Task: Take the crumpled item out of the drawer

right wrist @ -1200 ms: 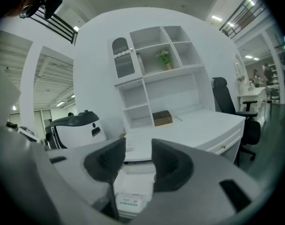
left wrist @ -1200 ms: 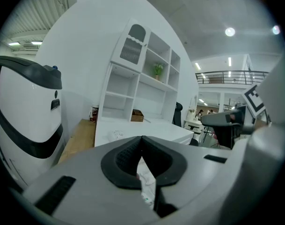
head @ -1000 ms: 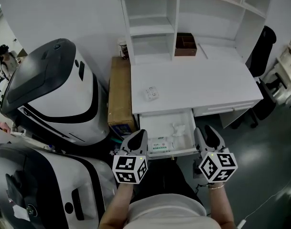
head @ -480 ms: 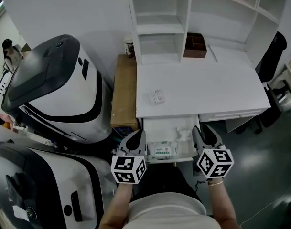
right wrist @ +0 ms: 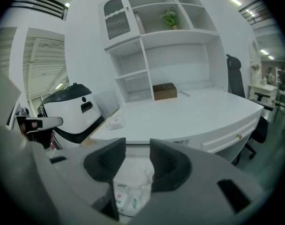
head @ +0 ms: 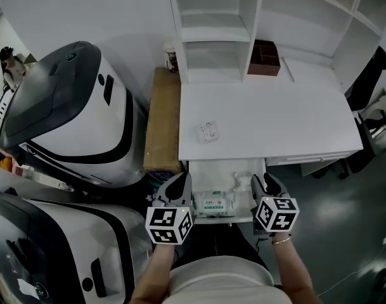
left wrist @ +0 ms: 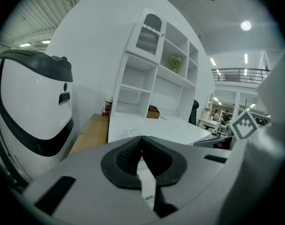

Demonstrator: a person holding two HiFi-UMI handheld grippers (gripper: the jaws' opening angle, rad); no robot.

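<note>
Lying in the right half of the open white drawer, the crumpled white item, tissue or thin film by the look of it, sits low and straight ahead of the right gripper. That gripper's jaws stand apart with nothing between them, framing the item through the gap. It is bunched with no clear long axis, so a grasp from above or from the front looks equally open. The left gripper hangs at the drawer's other front corner, pads pressed together and empty, and is clearly the farther of the two. A flat white pack of wipes with a green label lies just to the item's left, near the drawer front, and the closing jaws could catch it too. The drawer is pulled out from under a white desk, bare but for a small white packet, with white shelving and a brown open box at the back. A brown board leans beside the desk, two large white-and-black machines stand to the left and a black office chair to the right
</note>
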